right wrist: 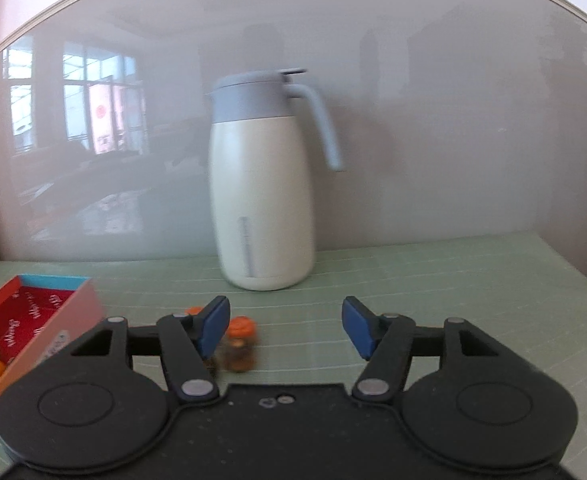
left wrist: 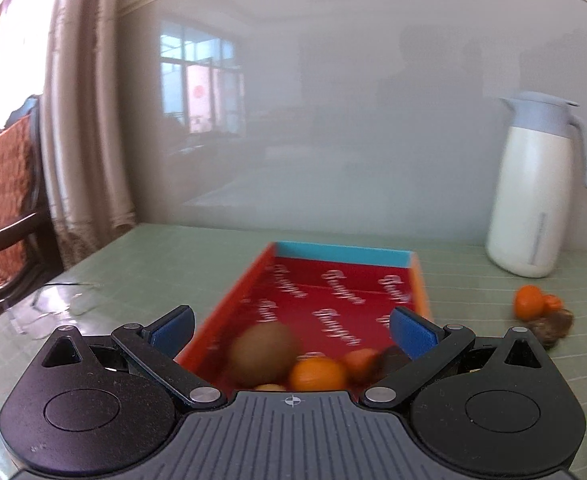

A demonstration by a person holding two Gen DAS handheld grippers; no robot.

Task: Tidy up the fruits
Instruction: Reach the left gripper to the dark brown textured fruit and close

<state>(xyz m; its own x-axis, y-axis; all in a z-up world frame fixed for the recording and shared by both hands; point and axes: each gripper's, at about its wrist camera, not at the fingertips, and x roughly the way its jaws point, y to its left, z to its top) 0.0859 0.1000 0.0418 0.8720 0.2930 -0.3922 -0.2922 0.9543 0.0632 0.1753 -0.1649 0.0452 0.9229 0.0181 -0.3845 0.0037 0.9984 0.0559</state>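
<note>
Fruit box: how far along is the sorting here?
Done: a kiwi and several oranges already lie in the red box. In hand: nothing; both the left tongs and the right tongs are open and empty. Left: small oranges and a blurred brown item on the green mat, beside the box, near the white jug.
</note>
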